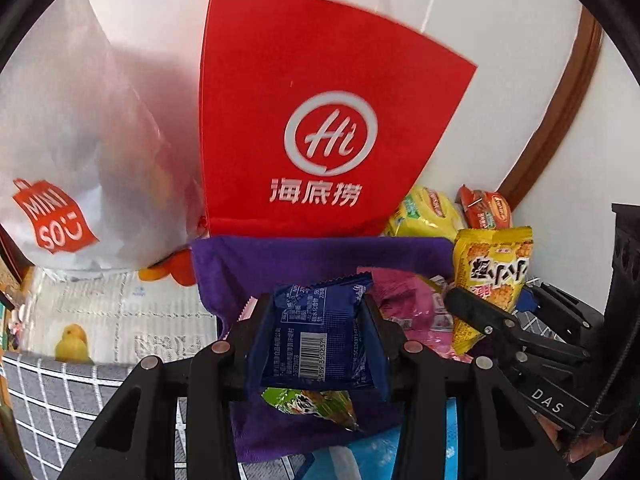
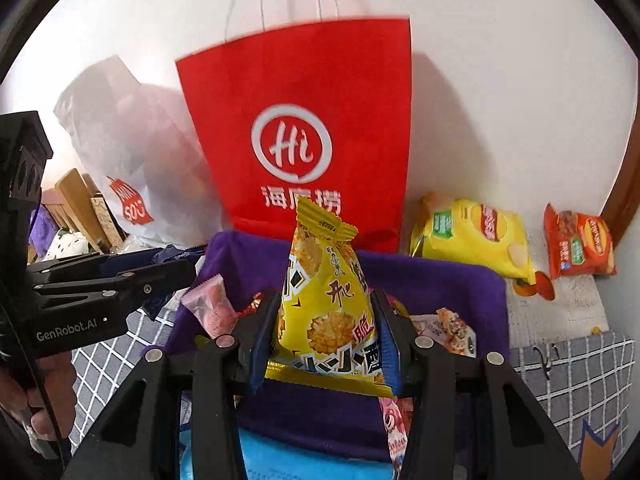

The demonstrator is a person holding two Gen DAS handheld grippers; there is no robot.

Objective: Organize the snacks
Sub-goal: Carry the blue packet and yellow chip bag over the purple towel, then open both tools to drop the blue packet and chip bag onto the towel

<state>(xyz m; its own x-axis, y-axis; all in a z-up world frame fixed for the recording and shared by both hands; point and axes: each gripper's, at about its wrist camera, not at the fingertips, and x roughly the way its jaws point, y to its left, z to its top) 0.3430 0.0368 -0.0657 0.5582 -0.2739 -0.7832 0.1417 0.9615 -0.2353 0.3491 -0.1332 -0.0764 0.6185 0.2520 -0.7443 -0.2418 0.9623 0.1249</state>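
My left gripper [image 1: 318, 308] is shut on a dark blue snack packet [image 1: 318, 336] and holds it above a purple cloth-lined box [image 1: 320, 256]. My right gripper [image 2: 326, 308] is shut on a yellow snack packet [image 2: 326, 304], upright over the same purple box [image 2: 440, 280]. The yellow packet also shows in the left wrist view [image 1: 490, 280], held by the right gripper's fingers [image 1: 476, 312]. The left gripper shows at the left of the right wrist view [image 2: 160, 276]. Pink packets [image 1: 408, 304] [image 2: 212, 308] and a green packet [image 1: 312, 402] lie inside the box.
A red paper bag [image 1: 320, 120] [image 2: 304, 140] stands behind the box against the white wall. A white plastic bag [image 1: 80, 140] is at its left. A yellow chip bag [image 2: 472, 236] and an orange chip bag [image 2: 580, 244] lie at the right. A grey checked cloth [image 2: 572, 368] covers the surface.
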